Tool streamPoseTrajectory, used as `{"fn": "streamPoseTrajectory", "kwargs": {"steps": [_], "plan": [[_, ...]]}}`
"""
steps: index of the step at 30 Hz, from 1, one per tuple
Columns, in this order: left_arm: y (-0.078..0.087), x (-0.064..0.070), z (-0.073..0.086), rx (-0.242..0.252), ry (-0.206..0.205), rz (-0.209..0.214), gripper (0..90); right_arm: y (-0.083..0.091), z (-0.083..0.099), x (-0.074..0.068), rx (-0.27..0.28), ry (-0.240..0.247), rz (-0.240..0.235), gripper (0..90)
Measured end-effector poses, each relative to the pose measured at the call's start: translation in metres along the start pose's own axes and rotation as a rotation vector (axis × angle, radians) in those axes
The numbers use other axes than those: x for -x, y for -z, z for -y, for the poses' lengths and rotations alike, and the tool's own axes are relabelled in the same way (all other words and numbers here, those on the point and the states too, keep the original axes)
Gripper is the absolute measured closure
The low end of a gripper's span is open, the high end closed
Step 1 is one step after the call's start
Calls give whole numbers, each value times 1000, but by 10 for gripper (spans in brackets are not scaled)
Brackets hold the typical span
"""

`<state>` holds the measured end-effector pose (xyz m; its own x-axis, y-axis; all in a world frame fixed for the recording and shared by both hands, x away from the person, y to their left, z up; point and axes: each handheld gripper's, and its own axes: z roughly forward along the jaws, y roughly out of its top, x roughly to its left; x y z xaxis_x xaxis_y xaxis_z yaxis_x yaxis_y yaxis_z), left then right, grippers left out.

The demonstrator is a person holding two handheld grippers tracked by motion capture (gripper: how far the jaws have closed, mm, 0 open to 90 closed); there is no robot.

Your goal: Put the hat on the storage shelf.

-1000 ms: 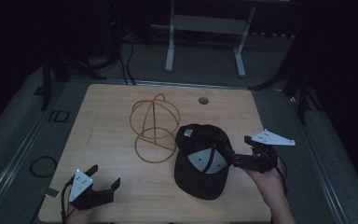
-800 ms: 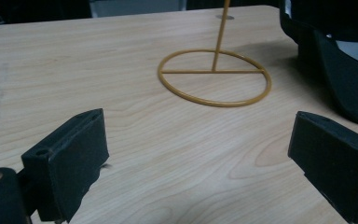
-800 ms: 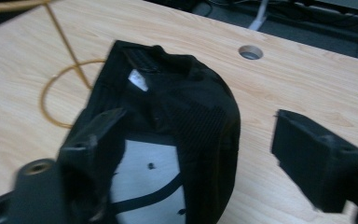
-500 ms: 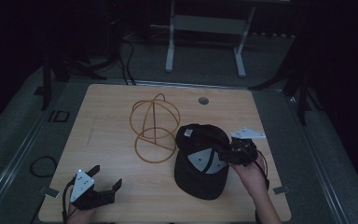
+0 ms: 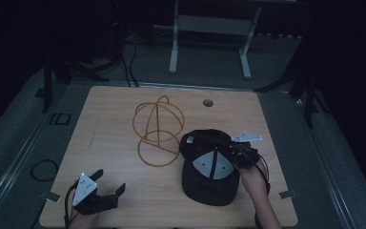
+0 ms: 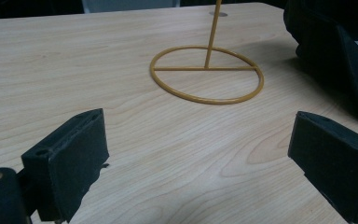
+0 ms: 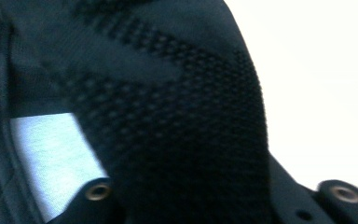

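Observation:
A black cap with a grey panel lies on the right half of the wooden table. Left of it stands a yellow wire hat stand. My right gripper is pressed against the cap's right side, under its grey plate. In the right gripper view, black mesh cap fabric lies between the jaws and hides their tips. My left gripper rests open near the table's front left corner, holding nothing. It faces the stand's base ring and the cap's edge.
A round cable hole sits at the table's back edge. Behind the table stand the white legs of a frame. A cable loop lies on the floor at the left. Bare wood stretches between the left gripper and the stand.
My right gripper has moved left from beside the cap onto its right side. The left gripper and the stand have stayed put.

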<state>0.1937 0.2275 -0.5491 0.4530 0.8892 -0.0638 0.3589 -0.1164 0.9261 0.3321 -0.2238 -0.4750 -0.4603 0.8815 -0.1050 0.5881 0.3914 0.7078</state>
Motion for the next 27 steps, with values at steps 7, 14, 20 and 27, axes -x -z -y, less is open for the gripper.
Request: {"fn": "streamPoseTrajectory", "kwargs": {"steps": [7, 14, 20, 27], "plan": [[-1, 0, 0, -9, 6, 3, 53, 7, 0, 0, 39, -27, -34, 888], [-2, 3, -1, -10, -2, 12, 53, 32, -4, 2, 122, -49, -65, 889], [-3, 12, -3, -13, -17, 39, 53, 58, -7, 7, 194, -55, -79, 889], [-2, 27, -10, -23, -43, 73, 53, 81, -7, 5, 243, -28, -89, 889]]}}
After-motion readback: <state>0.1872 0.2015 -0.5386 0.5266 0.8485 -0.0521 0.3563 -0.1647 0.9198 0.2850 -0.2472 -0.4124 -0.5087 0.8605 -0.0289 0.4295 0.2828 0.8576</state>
